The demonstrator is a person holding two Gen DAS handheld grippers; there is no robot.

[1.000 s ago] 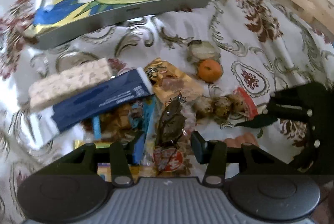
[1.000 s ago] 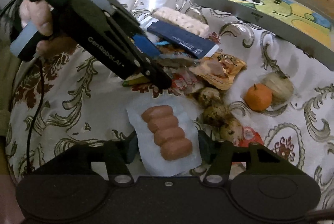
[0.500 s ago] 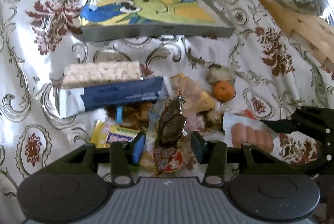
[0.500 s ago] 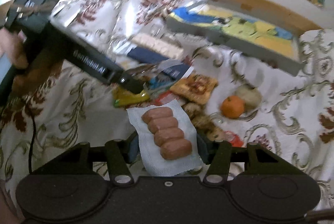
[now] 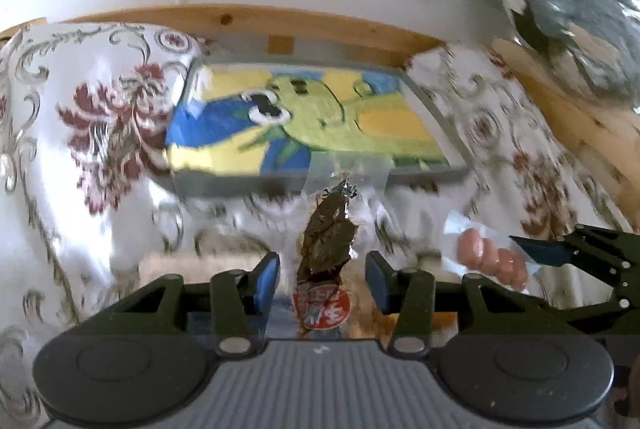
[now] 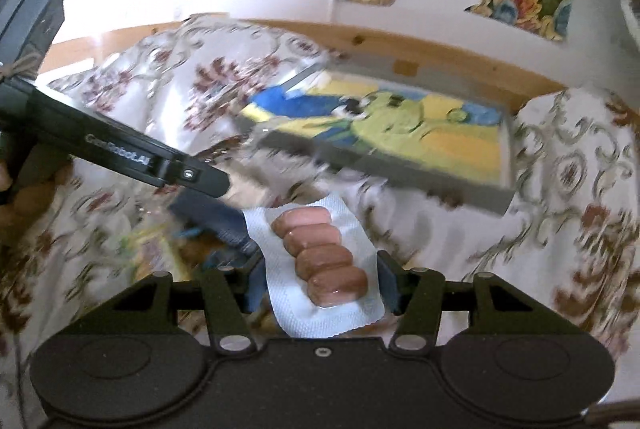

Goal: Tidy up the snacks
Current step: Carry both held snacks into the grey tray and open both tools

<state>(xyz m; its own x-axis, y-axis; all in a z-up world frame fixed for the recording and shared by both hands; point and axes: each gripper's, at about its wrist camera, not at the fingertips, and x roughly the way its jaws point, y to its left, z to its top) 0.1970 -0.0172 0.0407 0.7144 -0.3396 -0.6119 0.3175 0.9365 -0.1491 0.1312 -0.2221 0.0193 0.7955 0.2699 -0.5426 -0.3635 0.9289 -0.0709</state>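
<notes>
Left gripper (image 5: pixel 322 279) clamped on dark snack pouch (image 5: pixel 326 245); right gripper (image 6: pixel 320 287) clamped on sausage pack (image 6: pixel 320 257), long axis forward. Tray (image 5: pixel 312 125) ahead, beyond both; left judged nearer.

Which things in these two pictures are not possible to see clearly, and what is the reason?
- Left wrist view: the label on the clear packet is cut off by the left gripper.
- Right wrist view: the snack pile is motion-blurred, partly behind the sausage pack.
- Both views: the tray is smeared; its inside cannot be judged.
</notes>
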